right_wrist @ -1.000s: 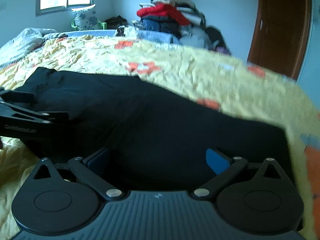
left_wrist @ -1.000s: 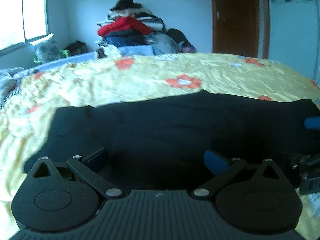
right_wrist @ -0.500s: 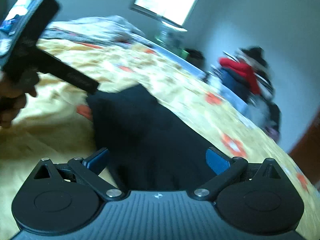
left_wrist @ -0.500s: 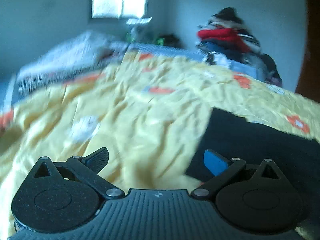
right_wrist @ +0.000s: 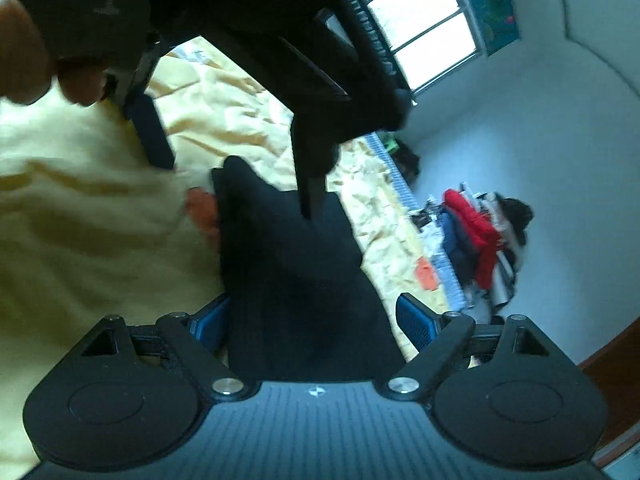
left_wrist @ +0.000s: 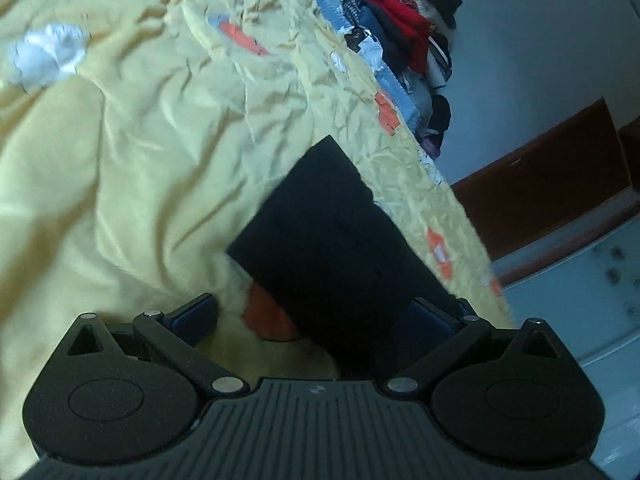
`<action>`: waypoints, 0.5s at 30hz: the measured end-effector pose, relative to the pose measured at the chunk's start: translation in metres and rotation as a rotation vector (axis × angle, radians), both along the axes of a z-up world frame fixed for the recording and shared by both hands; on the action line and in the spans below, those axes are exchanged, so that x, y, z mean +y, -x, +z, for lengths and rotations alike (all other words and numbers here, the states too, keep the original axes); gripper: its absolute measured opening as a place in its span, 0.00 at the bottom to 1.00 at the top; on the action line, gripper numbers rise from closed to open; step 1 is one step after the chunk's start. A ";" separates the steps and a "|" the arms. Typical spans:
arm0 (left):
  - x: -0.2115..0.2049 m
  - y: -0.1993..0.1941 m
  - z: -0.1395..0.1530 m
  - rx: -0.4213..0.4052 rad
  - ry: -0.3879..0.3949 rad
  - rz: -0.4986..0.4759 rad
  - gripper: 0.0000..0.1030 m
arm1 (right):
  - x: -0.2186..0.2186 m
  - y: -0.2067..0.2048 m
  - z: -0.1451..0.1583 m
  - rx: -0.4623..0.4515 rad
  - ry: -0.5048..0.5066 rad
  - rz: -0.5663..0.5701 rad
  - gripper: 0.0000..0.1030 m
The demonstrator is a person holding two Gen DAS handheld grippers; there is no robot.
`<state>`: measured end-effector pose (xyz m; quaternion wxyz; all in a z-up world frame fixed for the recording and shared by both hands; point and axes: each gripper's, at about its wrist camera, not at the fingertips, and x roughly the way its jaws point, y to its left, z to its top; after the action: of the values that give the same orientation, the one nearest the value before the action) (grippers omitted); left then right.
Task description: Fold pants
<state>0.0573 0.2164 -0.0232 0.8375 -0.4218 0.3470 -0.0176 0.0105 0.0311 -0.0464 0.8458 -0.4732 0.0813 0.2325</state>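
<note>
While the pants (left_wrist: 340, 236) lie folded along the bed's (left_wrist: 140, 128) far edge, left gripper (left_wrist: 316, 316) stands released over one end; right gripper (right_wrist: 312, 320), jaws closing, straddles the cloth ungripped.

Left gripper (left_wrist: 316, 314): rolled sideways, jaws gaping wide.
Right gripper (right_wrist: 312, 316): rolled sideways, jaws closing, pads not yet pressing.

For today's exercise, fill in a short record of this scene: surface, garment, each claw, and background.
surface: yellow flowered bedspread
garment: black pants lying flat on the bedspread
left claw: open, one end of the pants between its fingers
right claw: jaws closing, pants between them, not yet pressed
background: heap of clothes beyond the bed; window
</note>
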 end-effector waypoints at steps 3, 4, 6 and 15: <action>0.003 -0.012 -0.011 -0.001 0.189 -0.046 1.00 | -0.007 -0.009 0.013 0.012 -0.105 -0.031 0.86; 0.003 -0.017 -0.016 0.005 0.247 -0.055 1.00 | -0.010 -0.010 0.018 0.022 -0.140 -0.038 0.87; 0.000 -0.024 -0.020 -0.002 0.294 -0.048 1.00 | -0.016 -0.015 0.024 0.040 -0.185 -0.052 0.87; -0.004 -0.058 -0.016 -0.050 0.289 0.070 0.99 | -0.024 -0.020 0.036 0.094 -0.265 -0.073 0.87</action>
<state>0.1149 0.2119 -0.0391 0.7765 -0.5492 0.3051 -0.0486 0.0306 0.0067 -0.0103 0.9040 -0.3429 0.1069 0.2321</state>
